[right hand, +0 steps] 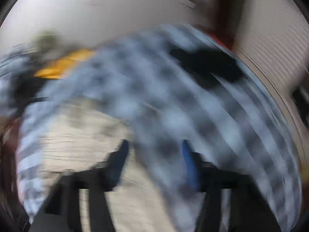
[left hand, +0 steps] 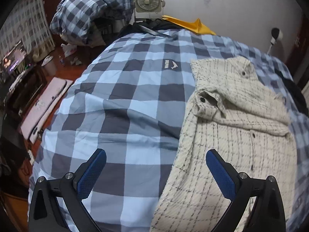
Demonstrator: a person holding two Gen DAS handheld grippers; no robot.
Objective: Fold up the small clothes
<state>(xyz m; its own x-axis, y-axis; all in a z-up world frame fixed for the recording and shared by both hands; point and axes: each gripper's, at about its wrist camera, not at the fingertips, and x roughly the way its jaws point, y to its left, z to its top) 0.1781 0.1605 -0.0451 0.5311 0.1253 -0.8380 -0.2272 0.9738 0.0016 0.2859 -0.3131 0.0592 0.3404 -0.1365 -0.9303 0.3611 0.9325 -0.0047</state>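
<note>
A cream jacket with thin dark check lines and dark buttons (left hand: 231, 127) lies partly folded on the blue checked bed cover (left hand: 125, 106), on the right of the left wrist view. My left gripper (left hand: 155, 152) is open and empty, low over the jacket's left edge; its right finger (left hand: 220, 172) is over the cloth, its left finger over the cover. The right wrist view is heavily blurred by motion. There my right gripper (right hand: 154, 145) is open and empty above the cover, with the jacket (right hand: 77, 135) as a pale patch to its left.
A bundled checked quilt (left hand: 90, 13) and a box fan (left hand: 147, 0) stand at the far end. An orange cloth (left hand: 193, 25) and dark clothes (right hand: 208, 63) lie on the bed's far side. A pink board (left hand: 44, 106) and a lit screen (left hand: 13, 58) are left of the bed.
</note>
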